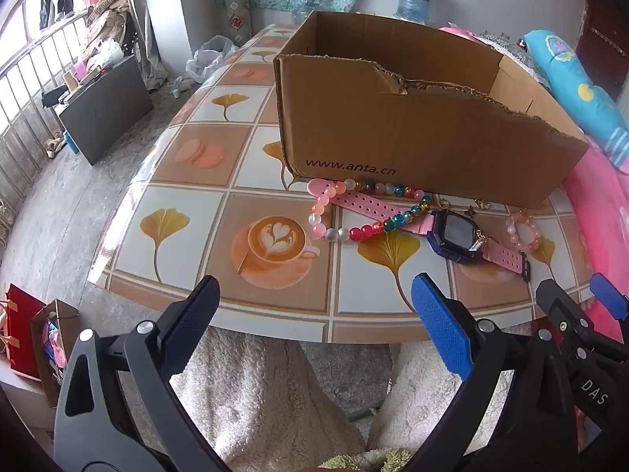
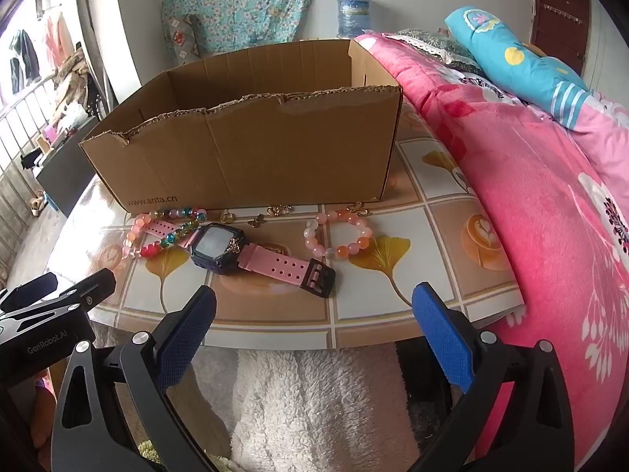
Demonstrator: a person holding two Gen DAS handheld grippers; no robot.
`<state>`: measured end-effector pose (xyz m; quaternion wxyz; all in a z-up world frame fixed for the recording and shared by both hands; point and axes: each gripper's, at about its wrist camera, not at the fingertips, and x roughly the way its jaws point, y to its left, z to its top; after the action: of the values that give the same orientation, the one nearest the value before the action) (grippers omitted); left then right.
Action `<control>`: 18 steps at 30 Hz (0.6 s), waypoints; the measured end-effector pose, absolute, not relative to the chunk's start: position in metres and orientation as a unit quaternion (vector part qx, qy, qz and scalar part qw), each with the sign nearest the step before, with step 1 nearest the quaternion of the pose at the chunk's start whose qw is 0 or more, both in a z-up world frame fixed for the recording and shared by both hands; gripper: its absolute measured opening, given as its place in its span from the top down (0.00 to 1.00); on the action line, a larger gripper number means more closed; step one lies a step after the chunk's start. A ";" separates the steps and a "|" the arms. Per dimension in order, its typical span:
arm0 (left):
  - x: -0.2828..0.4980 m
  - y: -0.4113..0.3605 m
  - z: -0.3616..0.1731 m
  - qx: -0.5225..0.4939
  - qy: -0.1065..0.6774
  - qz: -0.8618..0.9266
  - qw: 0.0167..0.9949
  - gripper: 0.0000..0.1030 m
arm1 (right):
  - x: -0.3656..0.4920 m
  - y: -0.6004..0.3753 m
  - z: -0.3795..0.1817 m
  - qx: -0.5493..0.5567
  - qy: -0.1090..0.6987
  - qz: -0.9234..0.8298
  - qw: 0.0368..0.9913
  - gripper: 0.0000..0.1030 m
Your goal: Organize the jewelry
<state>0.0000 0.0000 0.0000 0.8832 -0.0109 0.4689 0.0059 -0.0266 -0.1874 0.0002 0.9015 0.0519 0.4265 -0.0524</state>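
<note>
With both the left gripper (image 1: 314, 303) and right gripper (image 2: 314, 310) spread wide and empty short of the table (image 1: 196, 204), the likeliest snag is the bead bracelet (image 1: 365, 208) draped over the watch (image 2: 220, 247) beside the box (image 2: 251, 157), dragging along if either is lifted.

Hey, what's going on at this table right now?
A person holds two grippers at the table's near edge, left gripper and right gripper, both open and empty. Nothing is picked up yet. A pink-strapped watch, a multicolored bead bracelet, a peach bead bracelet and small gold charms lie before an open cardboard box.
</note>
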 end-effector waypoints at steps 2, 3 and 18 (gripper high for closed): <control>0.000 0.000 0.000 -0.011 0.468 0.006 0.884 0.08 | -0.027 -0.187 0.000 0.052 0.426 -0.052 0.902 0.05; 0.000 0.000 0.000 -0.011 0.468 0.006 0.884 0.08 | -0.027 -0.187 0.000 0.052 0.426 -0.052 0.902 0.05; -0.003 0.000 0.004 -0.008 0.468 0.009 0.883 0.08 | -0.027 -0.187 0.000 0.052 0.425 -0.053 0.902 0.05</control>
<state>-0.0034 -0.0001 0.0037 0.8835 -0.0083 0.4683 0.0087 -0.0266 -0.1868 0.0000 0.9023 0.0516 0.4247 -0.0527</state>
